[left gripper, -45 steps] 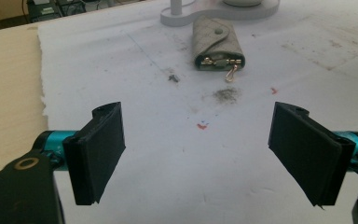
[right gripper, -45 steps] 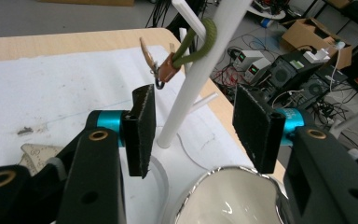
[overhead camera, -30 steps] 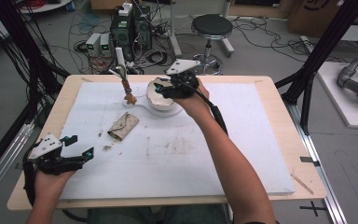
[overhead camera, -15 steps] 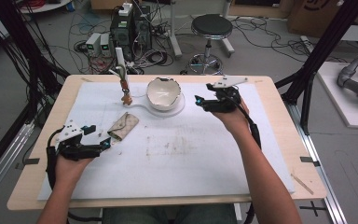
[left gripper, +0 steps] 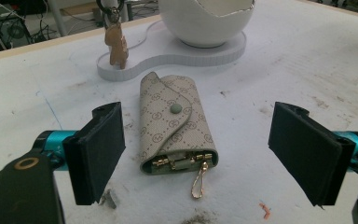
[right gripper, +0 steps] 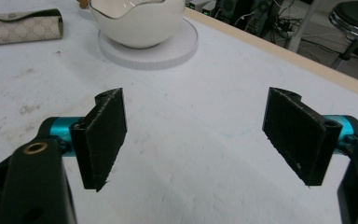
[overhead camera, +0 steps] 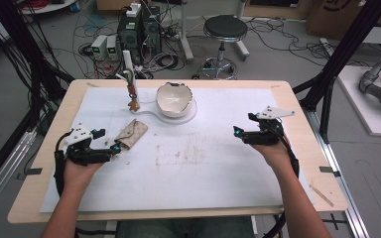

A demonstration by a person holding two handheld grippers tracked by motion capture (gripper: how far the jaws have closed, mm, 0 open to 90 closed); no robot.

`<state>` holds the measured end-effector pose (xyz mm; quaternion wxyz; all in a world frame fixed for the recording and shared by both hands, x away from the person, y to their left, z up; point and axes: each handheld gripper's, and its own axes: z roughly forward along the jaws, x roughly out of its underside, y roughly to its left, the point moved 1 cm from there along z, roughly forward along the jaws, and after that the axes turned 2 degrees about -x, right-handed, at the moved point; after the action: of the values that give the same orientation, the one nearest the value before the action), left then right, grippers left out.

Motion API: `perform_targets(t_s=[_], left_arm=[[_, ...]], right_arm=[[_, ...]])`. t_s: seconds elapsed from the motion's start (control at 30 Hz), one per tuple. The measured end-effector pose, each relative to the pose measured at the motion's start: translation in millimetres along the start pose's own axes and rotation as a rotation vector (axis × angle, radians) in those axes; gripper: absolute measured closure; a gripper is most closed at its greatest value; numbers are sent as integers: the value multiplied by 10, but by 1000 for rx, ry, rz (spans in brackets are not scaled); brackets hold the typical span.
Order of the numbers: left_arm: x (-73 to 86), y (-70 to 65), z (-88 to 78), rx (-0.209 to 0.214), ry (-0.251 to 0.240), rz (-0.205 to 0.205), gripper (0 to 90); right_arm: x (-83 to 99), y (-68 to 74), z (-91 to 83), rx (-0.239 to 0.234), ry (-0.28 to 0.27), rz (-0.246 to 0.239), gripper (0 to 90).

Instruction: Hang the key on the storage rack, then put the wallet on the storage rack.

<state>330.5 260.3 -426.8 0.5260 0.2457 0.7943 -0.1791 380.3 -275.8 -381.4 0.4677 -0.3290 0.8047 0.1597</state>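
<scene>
Hovering my left gripper [left gripper: 193, 144], jaws spread, around the pouch [left gripper: 176, 125] near the bowl [overhead camera: 175, 98]; its gold clasp shows up close. Right gripper [right gripper: 193, 140] has just been opening, nothing between.

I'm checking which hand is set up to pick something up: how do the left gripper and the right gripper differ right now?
The left gripper has the beige key pouch lying between its jaws, untouched; the right gripper has only bare white table cover between its jaws. The left gripper sits near the table's left edge, the right gripper at the right side. Both are open wide.
</scene>
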Motion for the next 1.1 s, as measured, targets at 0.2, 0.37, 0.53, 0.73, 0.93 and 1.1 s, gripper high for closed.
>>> perform_targets(t_s=[0.2, 0.37, 0.53, 0.73, 0.93, 1.1], left_arm=[[6, -8, -19, -3, -3, -3, 183], [8, -23, -6, 5, -1, 8, 183], [21, -2, -12, 5, 8, 18, 183], [20, 11, -31, -2, 6, 19, 183], [2, -30, -12, 3, 10, 29, 183], [4, -36, 2, 11, 14, 36, 183]], right_arm=[[349, -6, -209, 12, -34, 59, 208], [435, -8, -296, 15, -48, 67, 206], [481, -11, -306, 23, -39, 65, 196], [486, -27, -281, 32, -33, 75, 196], [495, -33, -287, 30, -27, 76, 195], [523, -30, -283, 38, -30, 79, 195]])
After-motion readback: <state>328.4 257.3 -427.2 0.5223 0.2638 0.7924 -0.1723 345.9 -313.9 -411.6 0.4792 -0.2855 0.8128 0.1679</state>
